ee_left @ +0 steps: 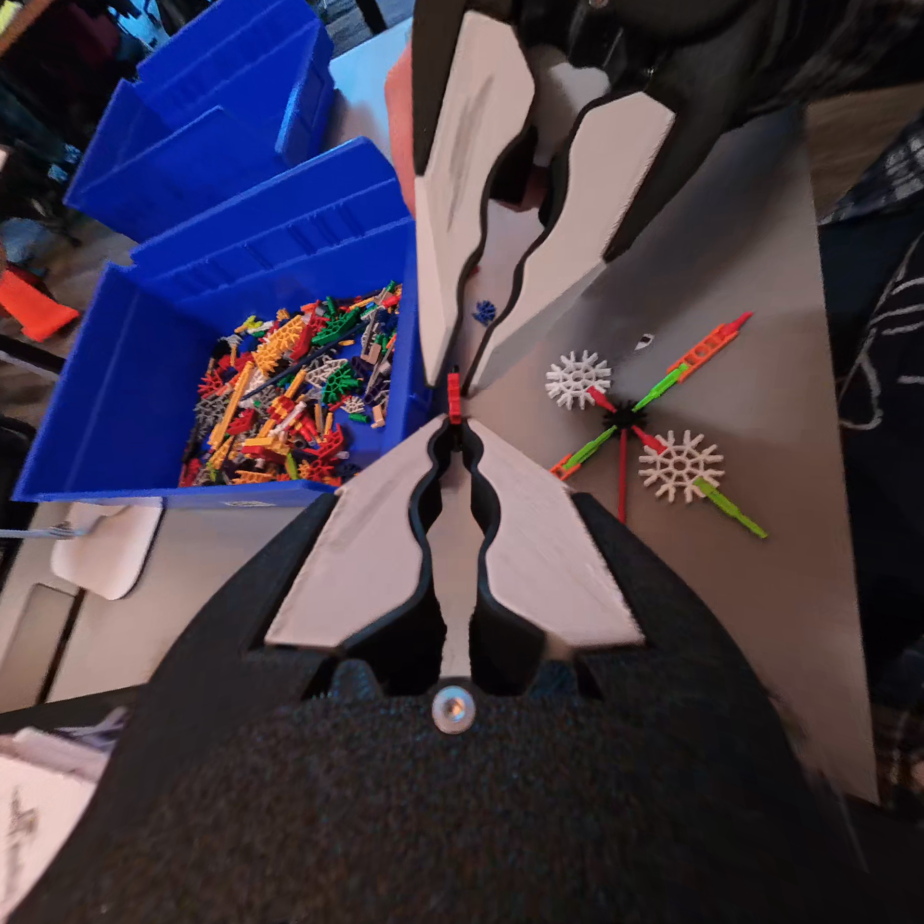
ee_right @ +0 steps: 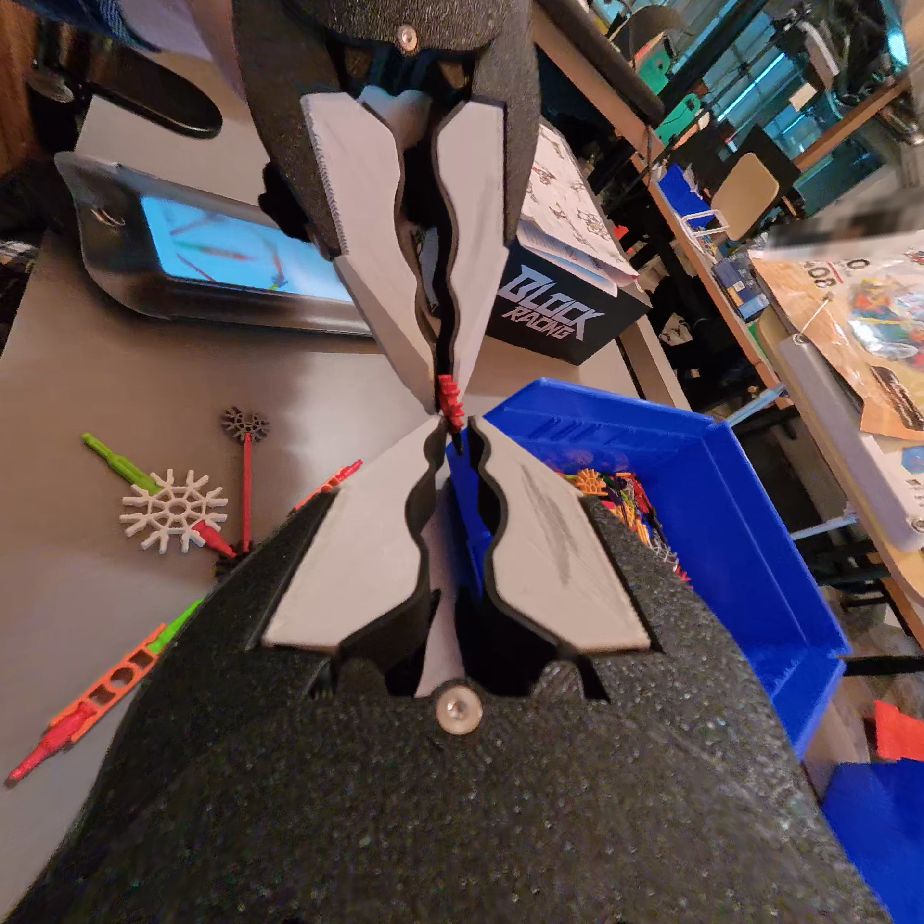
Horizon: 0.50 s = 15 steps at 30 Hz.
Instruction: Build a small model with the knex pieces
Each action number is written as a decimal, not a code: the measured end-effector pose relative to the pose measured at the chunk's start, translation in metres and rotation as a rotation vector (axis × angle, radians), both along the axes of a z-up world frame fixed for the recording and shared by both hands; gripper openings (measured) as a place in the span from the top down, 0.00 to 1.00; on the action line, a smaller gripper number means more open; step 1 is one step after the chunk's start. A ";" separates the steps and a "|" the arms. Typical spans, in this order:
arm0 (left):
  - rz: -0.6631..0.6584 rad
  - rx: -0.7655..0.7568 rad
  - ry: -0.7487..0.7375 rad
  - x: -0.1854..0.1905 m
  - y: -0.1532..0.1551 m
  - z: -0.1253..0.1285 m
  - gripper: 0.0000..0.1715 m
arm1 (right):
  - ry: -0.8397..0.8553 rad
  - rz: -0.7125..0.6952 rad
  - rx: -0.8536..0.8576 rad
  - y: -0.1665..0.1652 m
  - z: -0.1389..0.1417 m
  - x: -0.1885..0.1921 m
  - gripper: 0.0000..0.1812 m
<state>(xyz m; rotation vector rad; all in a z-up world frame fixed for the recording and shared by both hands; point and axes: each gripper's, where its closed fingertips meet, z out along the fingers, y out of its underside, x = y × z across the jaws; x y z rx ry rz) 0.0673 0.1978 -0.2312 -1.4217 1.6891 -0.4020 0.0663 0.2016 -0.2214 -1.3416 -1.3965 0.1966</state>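
Meeting tip to tip above the table (ee_left: 725, 625), the two hand-held grippers are seen with a small red connector piece (ee_left: 454, 391) between them. In the left wrist view, the left gripper (ee_left: 455, 425) is closed, its white fingers (ee_left: 380, 545) brought together at the tips on the lower end of the red piece. The right gripper (ee_left: 462, 387) enters that view from above, its tips likewise pressed together on the upper end of the same piece. In the right wrist view the arrangement is mirrored: the right gripper (ee_right: 457, 425) is shut at the tips on the red piece (ee_right: 450, 400), and the left gripper (ee_right: 440, 395) comes down from the top of the frame onto it. A thin dark rod appears to run from the piece into the right gripper's gap; its full extent cannot be told.

A blue bin (ee_left: 115, 400) filled with mixed coloured construction parts (ee_left: 295, 395) stands just beside the grippers, with a second blue bin (ee_left: 200, 125) behind it. On the bare table on the other side lies a partly built assembly (ee_left: 625, 417): a black hub with red, green and orange rods radiating from it and two white snowflake-shaped connectors (ee_left: 680, 465) attached. A small blue connector (ee_left: 484, 311) lies on the table behind the right gripper's fingers. A tablet (ee_right: 210, 250) with a lit screen and a black box (ee_right: 565, 310) are noted farther along the table in the right wrist view.
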 end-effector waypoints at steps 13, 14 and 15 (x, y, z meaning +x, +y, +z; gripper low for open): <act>0.100 0.251 0.071 -0.037 0.034 0.048 0.97 | -0.023 0.024 0.109 0.026 0.042 -0.029 0.98; 0.113 0.247 0.065 -0.040 0.035 0.050 0.95 | -0.025 0.021 0.107 0.027 0.042 -0.030 0.98; 0.124 0.244 0.061 -0.044 0.036 0.050 0.93 | -0.027 0.019 0.104 0.027 0.040 -0.030 0.98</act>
